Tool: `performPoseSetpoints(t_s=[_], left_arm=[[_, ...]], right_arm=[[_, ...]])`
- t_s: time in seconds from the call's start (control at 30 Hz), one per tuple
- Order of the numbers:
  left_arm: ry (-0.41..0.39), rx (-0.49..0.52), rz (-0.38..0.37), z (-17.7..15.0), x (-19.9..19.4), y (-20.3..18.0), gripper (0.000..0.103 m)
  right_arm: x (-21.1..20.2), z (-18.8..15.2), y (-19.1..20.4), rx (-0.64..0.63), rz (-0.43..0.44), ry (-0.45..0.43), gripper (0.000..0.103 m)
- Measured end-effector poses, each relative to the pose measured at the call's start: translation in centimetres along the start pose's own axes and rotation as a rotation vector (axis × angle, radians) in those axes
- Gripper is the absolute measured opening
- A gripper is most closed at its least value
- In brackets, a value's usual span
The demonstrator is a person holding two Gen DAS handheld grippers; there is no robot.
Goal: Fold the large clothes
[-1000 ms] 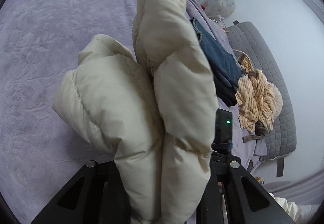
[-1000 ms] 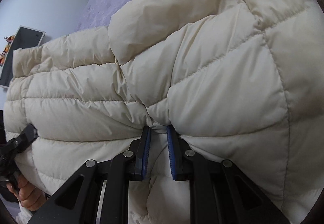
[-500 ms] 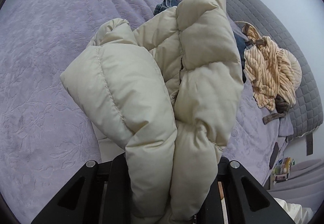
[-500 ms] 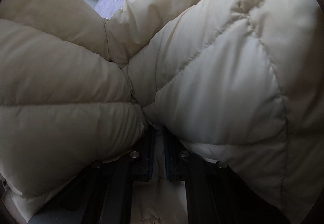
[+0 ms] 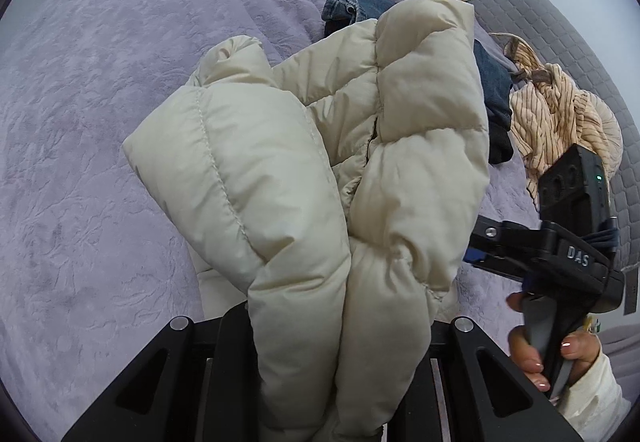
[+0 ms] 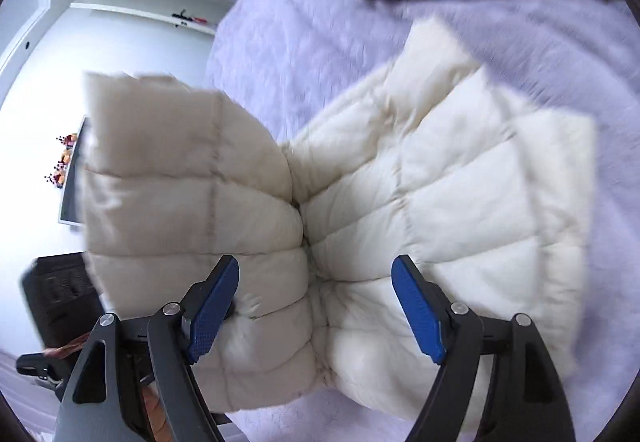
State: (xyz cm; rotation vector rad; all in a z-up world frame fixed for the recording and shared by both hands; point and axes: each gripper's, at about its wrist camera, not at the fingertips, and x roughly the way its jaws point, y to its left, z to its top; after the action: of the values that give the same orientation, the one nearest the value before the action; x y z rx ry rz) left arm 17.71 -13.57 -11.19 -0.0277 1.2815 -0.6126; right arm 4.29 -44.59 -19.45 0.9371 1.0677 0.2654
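A cream quilted puffer jacket (image 5: 320, 178) is bunched between the jaws of my left gripper (image 5: 344, 322), which is shut on it; the fingertips are hidden by the fabric. In the right wrist view the jacket (image 6: 420, 226) lies folded on the purple bedspread (image 6: 320, 42). My right gripper (image 6: 320, 306) is open, its blue pads (image 6: 212, 306) on either side of the jacket's fold and apart from it. It also shows in the left wrist view (image 5: 480, 246), at the jacket's right edge.
Dark blue jeans (image 5: 492, 82) and a striped tan garment (image 5: 560, 114) lie on the bed behind the jacket. A grey quilted headboard (image 5: 560, 26) stands at the right. The purple bedspread (image 5: 100, 122) stretches to the left.
My right gripper has opened and let go of the jacket, which has dropped onto the bed. My left gripper keeps its hold and the bundle has lowered.
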Motion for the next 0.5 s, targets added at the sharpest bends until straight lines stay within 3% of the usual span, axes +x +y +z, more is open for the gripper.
performPoseSetpoints(t_s=[0.17, 0.27, 0.33, 0.37, 0.4, 0.5], left_arm=[[0.009, 0.005, 0.02, 0.0, 0.0, -0.3, 0.023], [0.014, 0.013, 0.034, 0.0, 0.2, -0.7, 0.023], [0.017, 0.02, 0.042, 0.0, 0.3, -1.0, 0.023], [0.02, 0.024, 0.045, 0.0, 0.3, -1.3, 0.023], [0.023, 0.032, 0.047, 0.0, 0.4, -1.6, 0.023], [0.033, 0.069, 0.044, -0.2, 0.6, -3.0, 0.023]], right_arm=[[-4.7, -0.7, -1.6, -0.029, -0.2, -0.073, 0.082], [-5.2, -1.3, -2.9, 0.003, -0.239, -0.077, 0.076], [-4.8, -1.1, -4.6, 0.044, -0.219, -0.038, 0.051], [-4.4, -1.4, -5.0, 0.066, -0.206, -0.015, 0.026], [-3.4, -1.6, -5.6, 0.085, -0.2, -0.002, 0.016], [-2.0, -1.9, -7.5, 0.134, -0.15, 0.003, 0.015]])
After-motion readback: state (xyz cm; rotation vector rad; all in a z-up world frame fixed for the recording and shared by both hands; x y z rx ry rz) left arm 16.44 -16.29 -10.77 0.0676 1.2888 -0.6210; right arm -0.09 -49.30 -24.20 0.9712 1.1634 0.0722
